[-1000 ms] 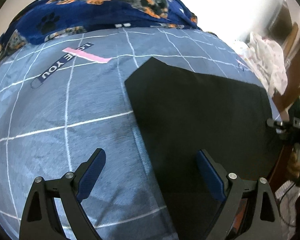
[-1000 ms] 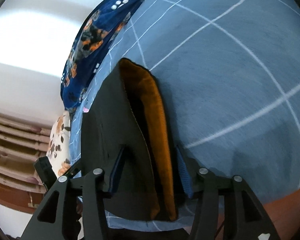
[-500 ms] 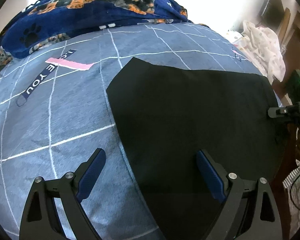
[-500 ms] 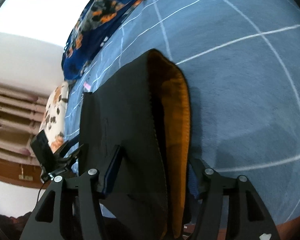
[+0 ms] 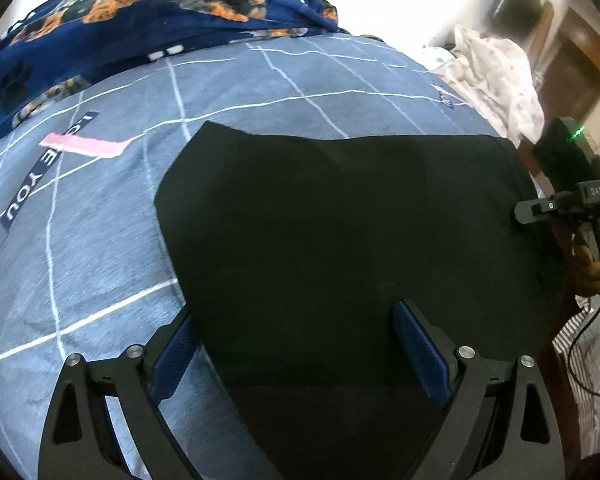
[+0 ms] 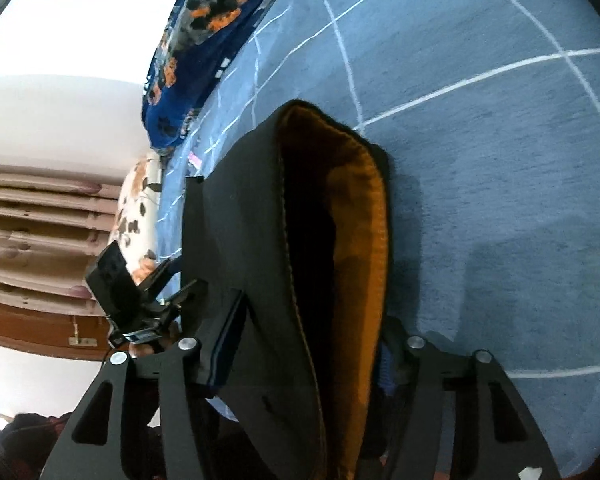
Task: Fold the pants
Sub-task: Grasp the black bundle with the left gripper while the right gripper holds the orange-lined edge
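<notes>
your left gripper [image 5: 296, 354] and right gripper [image 6: 308, 344] both straddle the pants [image 5: 340, 240] with jaws apart; clamp both evenly before lifting

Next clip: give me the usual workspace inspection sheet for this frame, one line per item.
Surface: blue bedspread with white grid lines, printed strip reading "YOU".
Job's things: black pants lying on the bed; orange lining shows at an opening.
Clutter: dog-print blanket at the far edge; white cloth off the side.
Grippers: left gripper open, astride the pants' edge; right gripper astride the pants' opening, closure unclear.
Cables: black cable by the right hand.
Surroundings: wooden furniture, bright wall.
</notes>
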The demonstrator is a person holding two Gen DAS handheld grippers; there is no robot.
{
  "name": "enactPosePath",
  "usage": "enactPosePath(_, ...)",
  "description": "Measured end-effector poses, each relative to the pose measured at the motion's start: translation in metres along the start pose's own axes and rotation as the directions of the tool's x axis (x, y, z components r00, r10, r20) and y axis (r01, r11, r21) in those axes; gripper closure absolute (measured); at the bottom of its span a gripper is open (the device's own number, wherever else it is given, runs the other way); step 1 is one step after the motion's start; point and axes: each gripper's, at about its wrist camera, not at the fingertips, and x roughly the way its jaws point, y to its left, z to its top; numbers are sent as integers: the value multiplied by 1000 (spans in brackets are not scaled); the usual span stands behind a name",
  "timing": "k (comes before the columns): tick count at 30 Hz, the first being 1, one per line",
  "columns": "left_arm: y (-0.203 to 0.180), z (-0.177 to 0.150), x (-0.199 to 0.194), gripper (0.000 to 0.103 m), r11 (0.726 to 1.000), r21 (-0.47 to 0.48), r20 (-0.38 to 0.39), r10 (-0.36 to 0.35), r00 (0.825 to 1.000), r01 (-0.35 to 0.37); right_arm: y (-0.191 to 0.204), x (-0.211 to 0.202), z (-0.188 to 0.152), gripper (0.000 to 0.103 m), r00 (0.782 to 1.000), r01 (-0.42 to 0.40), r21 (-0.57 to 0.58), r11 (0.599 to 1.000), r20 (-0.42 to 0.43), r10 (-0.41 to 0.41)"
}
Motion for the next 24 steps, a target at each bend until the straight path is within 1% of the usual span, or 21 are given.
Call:
enactPosePath(2,2,1,-1,11,1000,-7,2,-20,1000,20,5,4,1,46,1000,-4,-33,999,-5,4)
enactPosePath(4,11,2,-4,13,998,-30,1,-62,998,62,6,7,-1,46,998,-58,-40,998,-2,58)
enactPosePath(5,15,3,-6,17,996,-42,-4,-84,996,84,6,6,-3,47,998,-70,-50,996,0,70)
enactPosePath(6,21,4,-7,21,992,-58,-11,-109,994,108,5,6,-3,47,998,-66,-62,996,-3,66)
enactPosePath(7,28,5,-9,21,986,-85,-23,-149,989,146,2,6,-4,49,998,-56,-57,997,-8,56)
enactPosePath(8,34,6,-10,21,977,-111,-32,-189,982,184,-1,5,-3,50,998,-65,-43,997,-12,64)
enactPosePath(9,39,6,-11,21,964,-138,-43,-233,971,225,-6,3,-3,52,996,-87,-21,996,-14,86)
enactPosePath(10,44,6,-12,21,950,-164,-56,-278,959,266,-10,2,-2,53,996,-91,-11,996,-22,91)
enactPosePath(12,53,4,-12,21,921,-195,-87,-359,929,337,-14,0,-1,53,993,-103,-4,995,-49,103)
enactPosePath(13,57,3,-11,21,902,-209,-106,-404,908,377,-16,-1,1,53,992,-110,3,994,-62,110)
enactPosePath(15,60,3,-11,21,882,-224,-111,-446,888,415,-19,-1,3,53,989,-124,12,992,-83,125)
enactPosePath(16,60,3,-8,21,856,-240,-116,-493,862,457,-19,0,4,52,988,-129,11,992,-90,129)
enactPosePath(18,56,4,-2,20,827,-250,-103,-540,835,504,-12,4,4,48,987,-132,-21,991,-99,129)
enactPosePath(19,54,4,-1,20,820,-247,-101,-552,828,516,-8,6,4,45,986,-136,-42,990,-101,131)
enactPosePath(20,49,6,4,20,812,-240,-102,-566,818,532,-4,9,4,45,986,-138,-57,989,-104,131)
enactPosePath(21,46,8,6,20,807,-239,-101,-574,813,540,-1,12,4,45,985,-145,-66,987,-107,138)
enactPosePath(23,43,11,12,21,789,-257,-97,-595,798,558,2,18,4,45,973,-215,-49,975,-97,210)
enactPosePath(24,42,13,12,21,788,-260,-92,-596,798,558,3,22,3,45,968,-238,-45,970,-92,233)
